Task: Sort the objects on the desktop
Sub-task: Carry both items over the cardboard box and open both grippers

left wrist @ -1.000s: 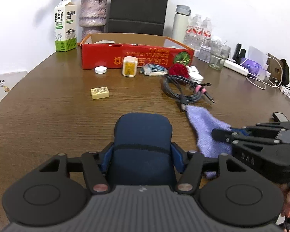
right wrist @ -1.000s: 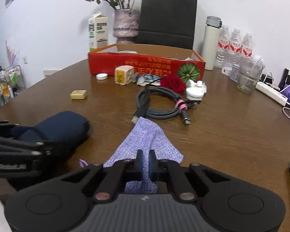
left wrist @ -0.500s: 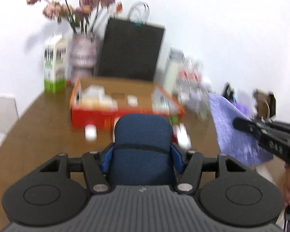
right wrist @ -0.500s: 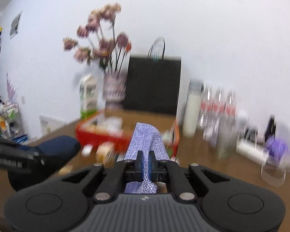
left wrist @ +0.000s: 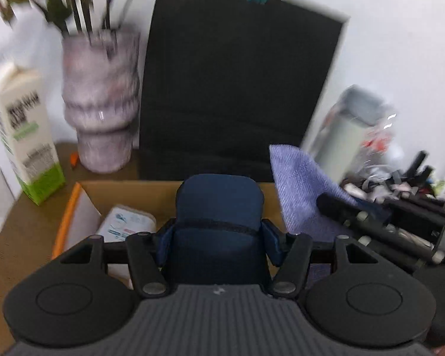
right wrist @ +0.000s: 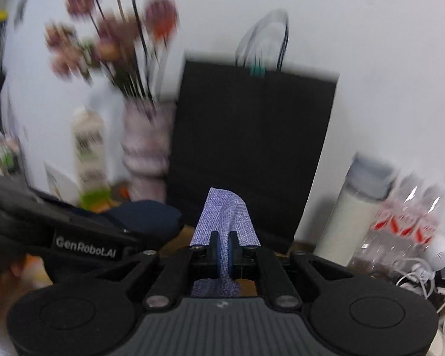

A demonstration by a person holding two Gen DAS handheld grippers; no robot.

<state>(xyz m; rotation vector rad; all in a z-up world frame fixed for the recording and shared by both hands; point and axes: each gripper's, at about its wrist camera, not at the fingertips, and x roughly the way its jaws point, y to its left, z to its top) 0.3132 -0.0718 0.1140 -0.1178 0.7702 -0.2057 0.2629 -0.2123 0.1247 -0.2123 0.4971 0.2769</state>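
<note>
1. Looming behind everything, a black bag (left wrist: 237, 89) is seen against the white wall, with a vase (left wrist: 101, 103) of flowers and a milk carton (left wrist: 23, 142) to its left; both views are blurred.
2. An open box (left wrist: 83, 207) is seen on the brown surface (left wrist: 23, 231), directly below the tongs, with a white packet (left wrist: 127, 225) already inside.
3. A navy pouch (left wrist: 219, 222) is clamped in the left tongs (left wrist: 219, 234), spread wide around it, and is held over the box.
4. A purple cloth (right wrist: 225, 222) is pinched in the right tongs (right wrist: 224, 252), nearly closed on it, and is held up beside the pouch.
5. A miss is judged possible: if the cloth were released too near the box's right wall, it could drape over the rim or slip outside.
6. A clash of the two tongs is also judged likely, since they are held close together.
</note>
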